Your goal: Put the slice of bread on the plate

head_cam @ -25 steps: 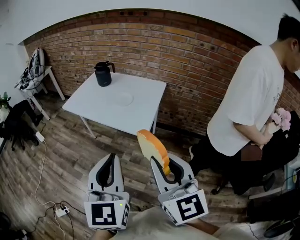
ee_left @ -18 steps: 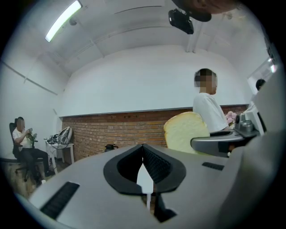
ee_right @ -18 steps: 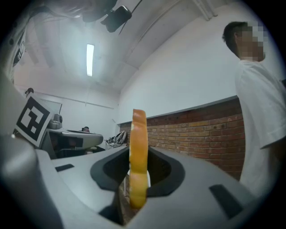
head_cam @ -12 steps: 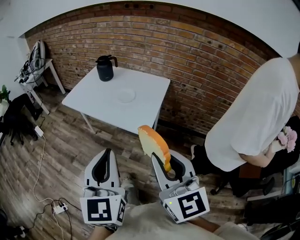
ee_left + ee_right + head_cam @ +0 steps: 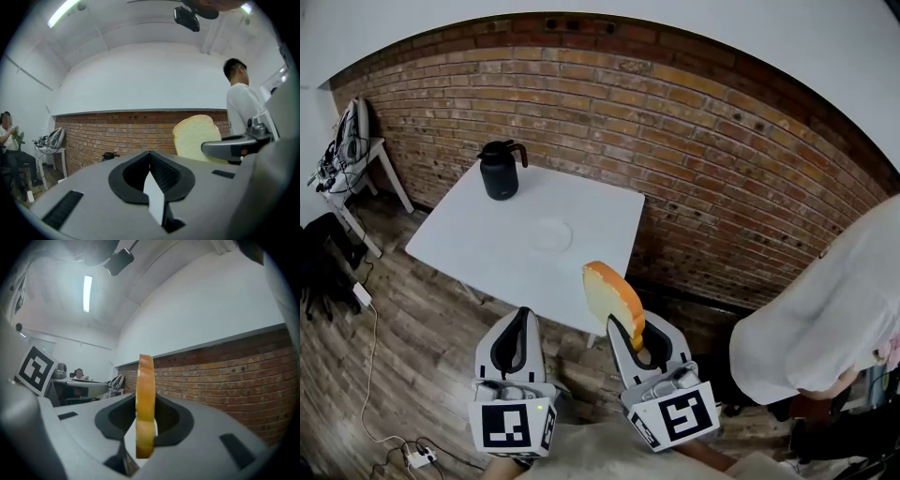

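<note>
My right gripper point(image 5: 630, 333) is shut on the slice of bread point(image 5: 609, 293), which stands upright on edge with its orange crust toward me point(image 5: 145, 404). The same slice shows as a pale face in the left gripper view point(image 5: 197, 136). A small white plate point(image 5: 551, 235) lies near the middle of the white table point(image 5: 469, 244), ahead of both grippers. My left gripper point(image 5: 519, 330) is shut with nothing between its jaws point(image 5: 150, 157). Both grippers hover over the floor just short of the table's near edge.
A black kettle point(image 5: 498, 170) stands at the table's far left corner. A brick wall point(image 5: 722, 187) runs behind the table. A person in a white shirt point(image 5: 825, 328) stands at the right. A side table with gear point(image 5: 342, 155) and floor cables point(image 5: 417, 455) sit left.
Both grippers with the bread have moved forward toward the table, which now lies closer. The person at the right has slid toward the frame's edge.
</note>
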### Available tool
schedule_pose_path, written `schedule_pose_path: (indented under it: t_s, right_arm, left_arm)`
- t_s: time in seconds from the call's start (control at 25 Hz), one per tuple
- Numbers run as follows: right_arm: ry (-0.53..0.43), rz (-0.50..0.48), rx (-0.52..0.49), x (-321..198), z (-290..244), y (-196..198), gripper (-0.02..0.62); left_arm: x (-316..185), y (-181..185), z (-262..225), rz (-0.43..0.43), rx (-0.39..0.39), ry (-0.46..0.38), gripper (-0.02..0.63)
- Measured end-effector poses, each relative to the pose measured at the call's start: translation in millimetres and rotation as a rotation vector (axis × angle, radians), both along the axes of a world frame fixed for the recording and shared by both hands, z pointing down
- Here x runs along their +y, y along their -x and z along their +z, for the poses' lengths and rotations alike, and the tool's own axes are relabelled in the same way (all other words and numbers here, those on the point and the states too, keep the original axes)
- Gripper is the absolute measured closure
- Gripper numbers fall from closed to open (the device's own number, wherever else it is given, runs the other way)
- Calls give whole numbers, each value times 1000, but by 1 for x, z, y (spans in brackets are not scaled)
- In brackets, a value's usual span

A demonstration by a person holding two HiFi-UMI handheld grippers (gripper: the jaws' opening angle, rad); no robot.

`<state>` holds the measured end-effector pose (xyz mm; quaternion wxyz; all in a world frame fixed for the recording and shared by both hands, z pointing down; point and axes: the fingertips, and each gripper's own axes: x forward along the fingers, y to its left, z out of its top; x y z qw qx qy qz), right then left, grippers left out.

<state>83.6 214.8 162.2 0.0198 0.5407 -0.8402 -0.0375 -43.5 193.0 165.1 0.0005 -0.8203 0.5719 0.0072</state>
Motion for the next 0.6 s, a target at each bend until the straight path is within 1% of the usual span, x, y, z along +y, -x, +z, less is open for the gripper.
schedule_pose_path:
  t_s: [0.16, 0.24, 0.36, 0.44, 0.6]
  right_arm:
    - [26, 23, -8, -90, 0, 21, 499]
    - [48, 35, -9, -131, 3, 31, 499]
    - [45, 56, -3, -191, 1, 41, 499]
    - [41, 70, -5, -226, 0, 44, 500]
    - [58, 86, 1, -276, 4, 53, 500]
  left_arm:
    - [-92, 17, 1, 27, -38, 21, 595]
    - [-136, 24, 1, 56, -32, 33, 595]
    - [-196, 28, -7, 93, -41, 2, 595]
    - [-231, 31, -7, 111, -43, -1, 595]
    - [-284, 41, 0, 128, -37, 31, 595]
